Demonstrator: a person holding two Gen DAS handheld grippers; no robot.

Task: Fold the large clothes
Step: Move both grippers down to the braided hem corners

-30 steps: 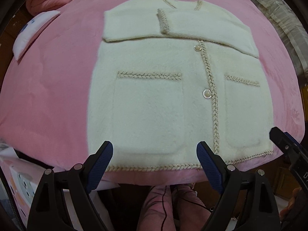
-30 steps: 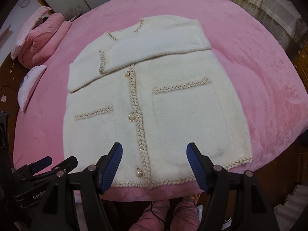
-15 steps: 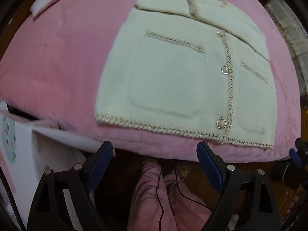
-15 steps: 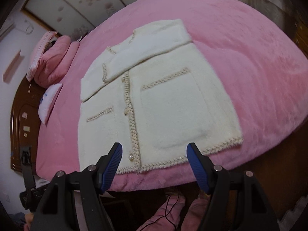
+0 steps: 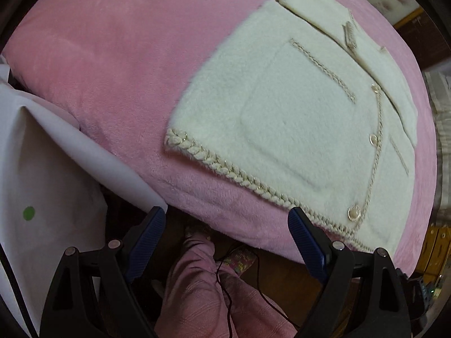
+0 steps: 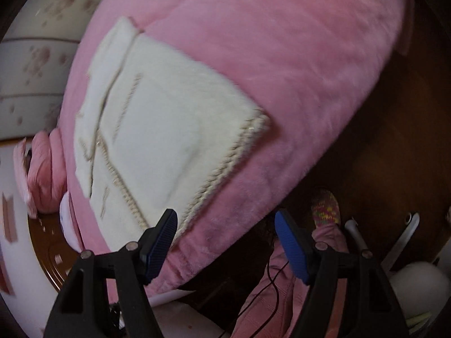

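Nearest to us, our left gripper (image 5: 227, 238) hangs off the near edge of the bed with its blue ribbed fingers (image 5: 307, 243) spread wide and nothing between them; below it we see our own pink-trousered legs (image 5: 197, 290) and a thin black cable (image 5: 225, 287) trailing across them. Our right gripper (image 6: 225, 239) is likewise spread wide and holds nothing, its left blue pad (image 6: 160, 243) showing in front of the bed's edge, its right pad over dark wooden floor (image 6: 389, 146) beside a foot in a multicoloured knitted slipper (image 6: 325, 205). A white sheet-like surface with a small green dot (image 5: 42, 186) sits at the left of the left wrist view. Just beyond the grippers, the pink plush bed cover (image 5: 112, 64) rounds over the mattress edge. On it lies the cream fluffy cardigan with braided beige trim (image 5: 296, 118), spread flat and front side up, its braided hem near the bed's edge and apart from both grippers. Round gold-rimmed buttons (image 5: 354, 213) run up the braided placket, two patch pockets show on the front, and both sleeves are folded across the chest at the far end. The right wrist view is motion-blurred, so fine detail of the cardigan (image 6: 157, 140) is lost there. Farther off in that view, a rolled pink quilt (image 6: 42, 174) lies at the bed's head, and behind it stands a pale panel with pink floral marks (image 6: 36, 56).
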